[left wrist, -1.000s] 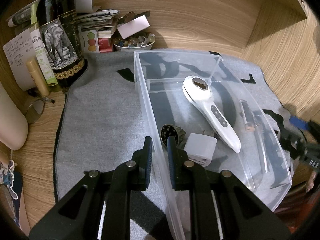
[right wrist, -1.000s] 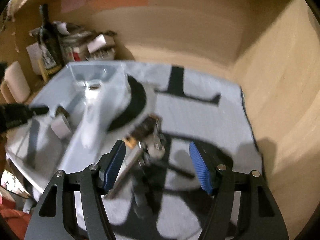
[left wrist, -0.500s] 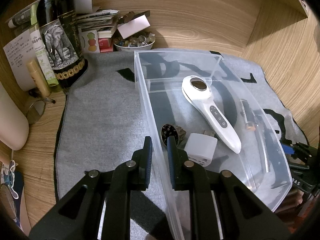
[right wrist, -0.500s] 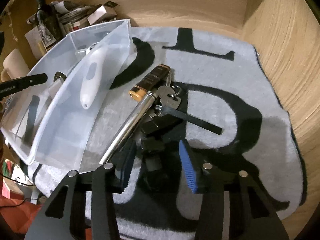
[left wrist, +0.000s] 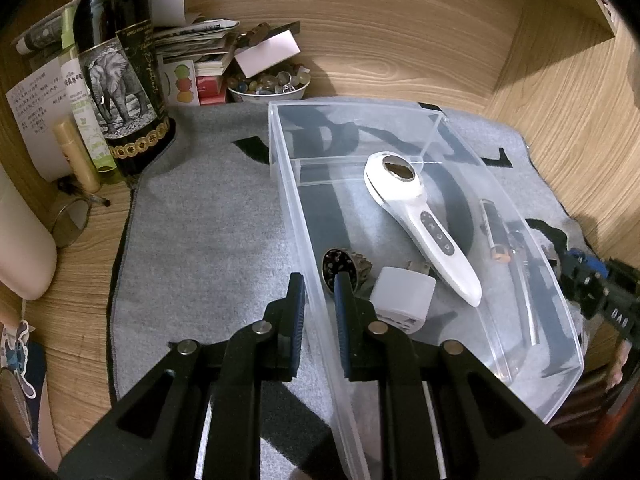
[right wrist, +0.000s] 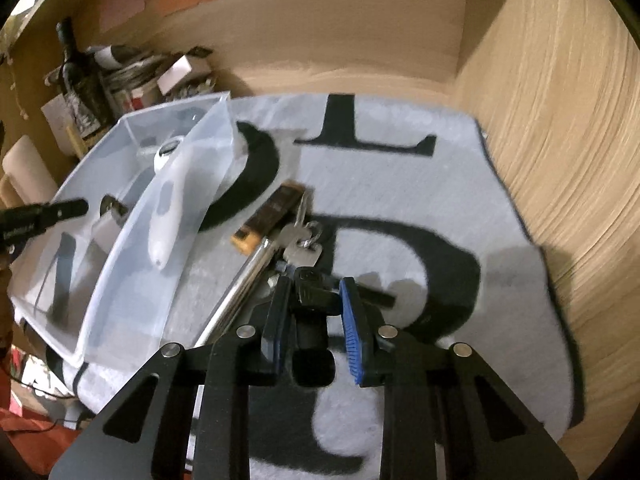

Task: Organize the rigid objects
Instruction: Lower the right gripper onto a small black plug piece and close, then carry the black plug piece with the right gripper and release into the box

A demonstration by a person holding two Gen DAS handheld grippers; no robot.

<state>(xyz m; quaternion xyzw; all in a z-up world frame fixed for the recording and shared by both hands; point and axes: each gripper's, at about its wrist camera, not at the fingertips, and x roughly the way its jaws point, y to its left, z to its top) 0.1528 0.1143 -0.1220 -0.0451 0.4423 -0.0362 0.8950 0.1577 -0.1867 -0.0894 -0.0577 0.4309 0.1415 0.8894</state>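
The left claw (left wrist: pixel 319 300) is clamped on the near wall of the clear bin (left wrist: pixel 560 316), steadying it; the right claw (right wrist: pixel 315 314), just right of the bin, is closing around a small black clip-like object (right wrist: pixel 313 300) on the grey mat (right wrist: pixel 500 320), beside the keys (right wrist: pixel 302 246). It looks light, stiff and slick; grip its broad flanks squarely.
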